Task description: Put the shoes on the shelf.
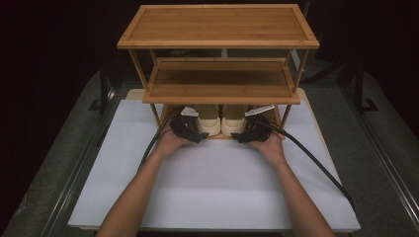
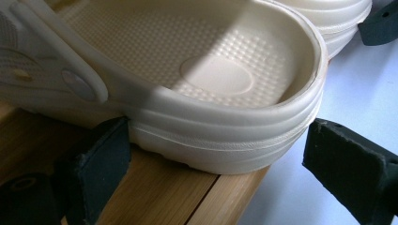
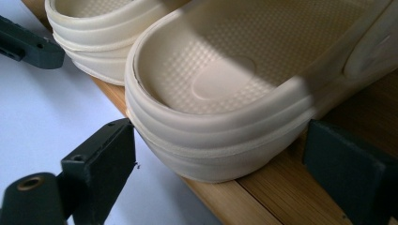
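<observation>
Clogs, cream, a pair side by side on the lowest shelf of a wooden rack, heels toward the person and overhanging the front edge above the white mat. Left clog and right clog mostly hidden in the high view under the middle shelf, only the heels showing. Left gripper spread wide around the left clog's heel, one jaw just beside the side wall over the wood, the other standing apart over the mat; no clear contact. Right gripper likewise spread, jaws flanking the right clog's heel without pinching. Close up: ribbed heel rims, pebbled footbeds with a smooth oval patch at the heel, a strap and its rivet on the left clog. Toes cut off in both gripper views. No brand or writing readable; oval patches blank at this sharpness. Farther off, hands partly covered by the grippers, cables trailing back over the mat. Surroundings beyond the rack dark and hard to make out.
</observation>
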Available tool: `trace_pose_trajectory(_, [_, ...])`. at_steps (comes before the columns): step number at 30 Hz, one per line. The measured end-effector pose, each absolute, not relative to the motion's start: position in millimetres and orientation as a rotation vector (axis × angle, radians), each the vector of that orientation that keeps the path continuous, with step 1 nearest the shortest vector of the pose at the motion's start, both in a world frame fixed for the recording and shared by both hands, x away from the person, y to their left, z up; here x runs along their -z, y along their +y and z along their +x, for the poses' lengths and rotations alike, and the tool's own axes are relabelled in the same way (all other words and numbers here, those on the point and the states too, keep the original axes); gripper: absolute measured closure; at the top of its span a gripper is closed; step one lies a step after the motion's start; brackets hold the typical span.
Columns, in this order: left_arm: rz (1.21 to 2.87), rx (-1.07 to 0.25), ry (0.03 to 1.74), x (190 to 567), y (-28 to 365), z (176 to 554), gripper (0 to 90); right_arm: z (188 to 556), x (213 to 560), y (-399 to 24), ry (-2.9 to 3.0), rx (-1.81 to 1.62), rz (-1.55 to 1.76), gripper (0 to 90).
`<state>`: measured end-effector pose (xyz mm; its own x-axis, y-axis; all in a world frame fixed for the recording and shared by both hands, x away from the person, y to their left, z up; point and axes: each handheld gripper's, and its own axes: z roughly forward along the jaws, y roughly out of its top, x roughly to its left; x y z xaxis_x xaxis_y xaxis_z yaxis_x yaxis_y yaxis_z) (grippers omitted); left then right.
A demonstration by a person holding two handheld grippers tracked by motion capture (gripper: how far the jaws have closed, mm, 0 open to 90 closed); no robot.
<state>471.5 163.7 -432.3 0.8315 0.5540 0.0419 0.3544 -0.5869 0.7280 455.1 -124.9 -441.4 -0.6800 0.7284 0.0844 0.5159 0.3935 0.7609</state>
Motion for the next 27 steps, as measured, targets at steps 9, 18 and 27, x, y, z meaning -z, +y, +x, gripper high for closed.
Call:
trace_pose_trajectory(9, [2.262,-0.346,0.708,418.8,178.0,453.4,7.3,437.8,433.1,-136.1,2.398,-1.115,1.124,8.9])
trace_pose_trajectory(18, [2.239,-0.372,0.724,400.9,203.1,428.3,7.3,410.3,419.2,-167.1,2.369,-1.113,1.134,2.5])
trace_pose_trajectory(27, [2.249,-0.365,0.746,397.8,233.1,387.9,7.3,372.9,420.4,-197.3,2.344,-1.085,1.157,2.0])
